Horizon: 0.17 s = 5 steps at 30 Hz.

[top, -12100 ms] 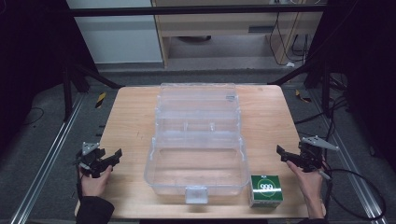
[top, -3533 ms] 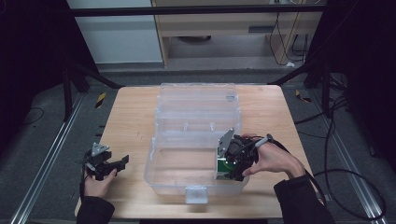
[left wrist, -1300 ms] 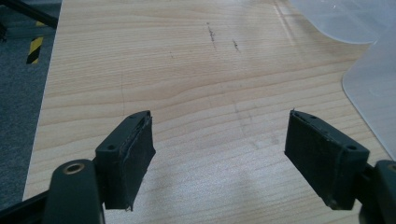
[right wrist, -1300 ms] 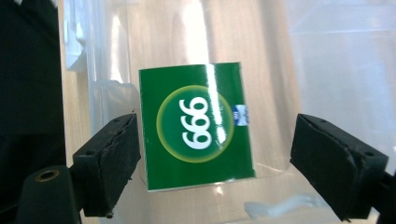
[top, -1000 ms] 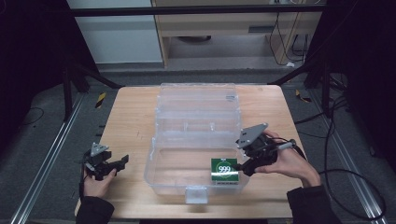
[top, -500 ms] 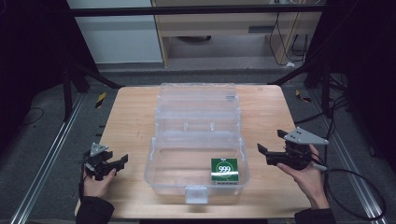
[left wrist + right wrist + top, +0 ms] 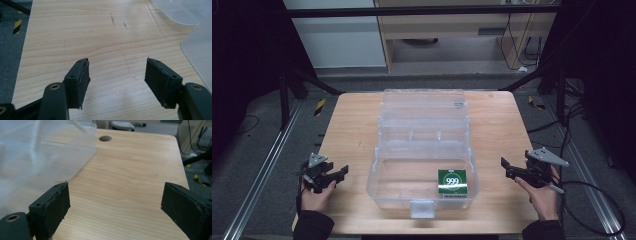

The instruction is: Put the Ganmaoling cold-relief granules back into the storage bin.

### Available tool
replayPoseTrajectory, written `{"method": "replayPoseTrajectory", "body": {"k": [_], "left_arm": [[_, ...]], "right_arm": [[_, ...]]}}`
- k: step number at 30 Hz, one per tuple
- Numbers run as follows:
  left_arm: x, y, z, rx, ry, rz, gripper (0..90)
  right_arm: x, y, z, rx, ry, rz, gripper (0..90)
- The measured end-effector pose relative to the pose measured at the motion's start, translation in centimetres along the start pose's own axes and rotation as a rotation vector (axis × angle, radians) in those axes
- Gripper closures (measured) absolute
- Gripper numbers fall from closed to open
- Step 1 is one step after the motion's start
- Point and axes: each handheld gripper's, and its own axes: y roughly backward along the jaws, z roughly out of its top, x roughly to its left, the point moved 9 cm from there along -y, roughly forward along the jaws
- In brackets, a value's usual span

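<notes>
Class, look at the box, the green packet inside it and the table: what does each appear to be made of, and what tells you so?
Box: probably clear, glossy plastic; the table shows through its walls, which catch the light.
Green packet: likely printed card or thin board; flat, square-edged, with white print. The view is too small to be sure.
Table: pale wood or wood-look laminate, matt; grain lines run across it.

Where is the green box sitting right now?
In the high view, the green box lies flat inside the clear plastic case, in the front compartment's right corner, near the latch.
</notes>
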Motion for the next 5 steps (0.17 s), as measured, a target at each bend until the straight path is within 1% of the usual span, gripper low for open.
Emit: {"method": "replayPoseTrajectory", "body": {"k": [1, 3, 4, 5], "left_arm": [[0.0, 0.0, 0.0, 0.000, -0.001, 0.001, 36.7], [0.0, 0.0, 0.0, -0.001, 0.000, 0.000, 38.9], [0.0, 0.0, 0.0, -0.001, 0.000, 0.000, 39.4], [0.0, 0.0, 0.0, 0.000, 0.000, 0.002, 39.4]], "right_arm": [[0.0, 0.0, 0.0, 0.000, 0.000, 0.000, 8.2], [-0.4, -0.4, -0.9, 0.028, -0.005, -0.015, 8.0], [-0.6, -0.6, -1.1, 0.029, -0.002, -0.027, 8.1], [-0.6, -0.6, -1.1, 0.029, -0.002, -0.027, 8.1]]}}
